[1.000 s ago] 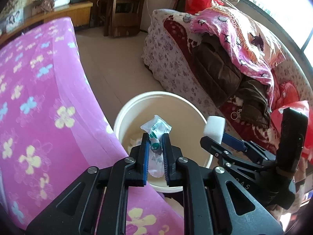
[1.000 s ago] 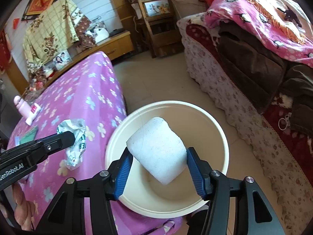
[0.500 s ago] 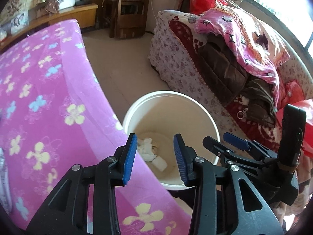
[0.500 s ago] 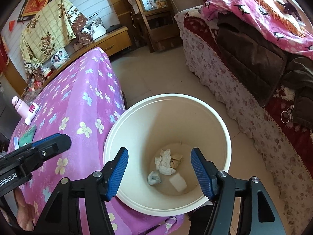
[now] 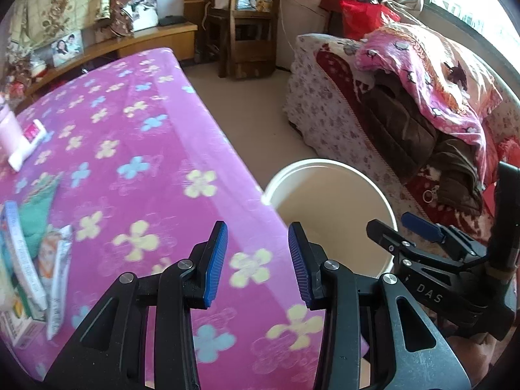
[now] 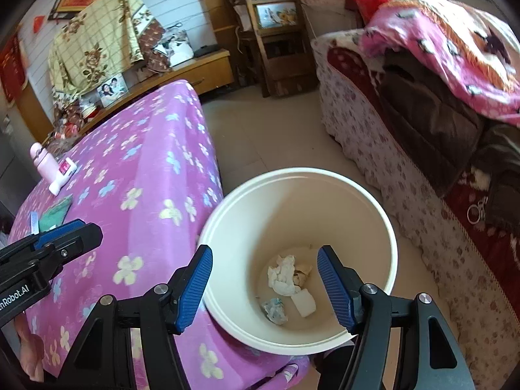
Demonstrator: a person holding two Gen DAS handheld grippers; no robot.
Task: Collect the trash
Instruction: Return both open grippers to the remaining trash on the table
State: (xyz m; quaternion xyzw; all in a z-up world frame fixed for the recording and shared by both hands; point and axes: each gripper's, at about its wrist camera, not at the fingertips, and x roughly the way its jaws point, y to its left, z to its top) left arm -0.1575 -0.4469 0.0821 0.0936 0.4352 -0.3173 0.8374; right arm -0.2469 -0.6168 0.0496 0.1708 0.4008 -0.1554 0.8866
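Both grippers empty. Left gripper [image 5: 256,260] sits over the table edge, jaws parted, nothing between them. Right gripper [image 6: 265,286] hangs above the bucket [image 6: 386,224], jaws wider, also bare. Dropped trash [image 6: 287,284] lies on the bucket floor. Remaining packets [image 5: 35,247] lie flat on the pink tablecloth [image 5: 136,149], far left of the left gripper, long axes running away from it. Left hand is nearer, so likely its pick.

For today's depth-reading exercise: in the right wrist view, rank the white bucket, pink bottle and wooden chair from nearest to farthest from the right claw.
1. White bucket, just beneath the right claw.
2. Pink bottle, far left on the table.
3. Wooden chair, across the floor by the wall.
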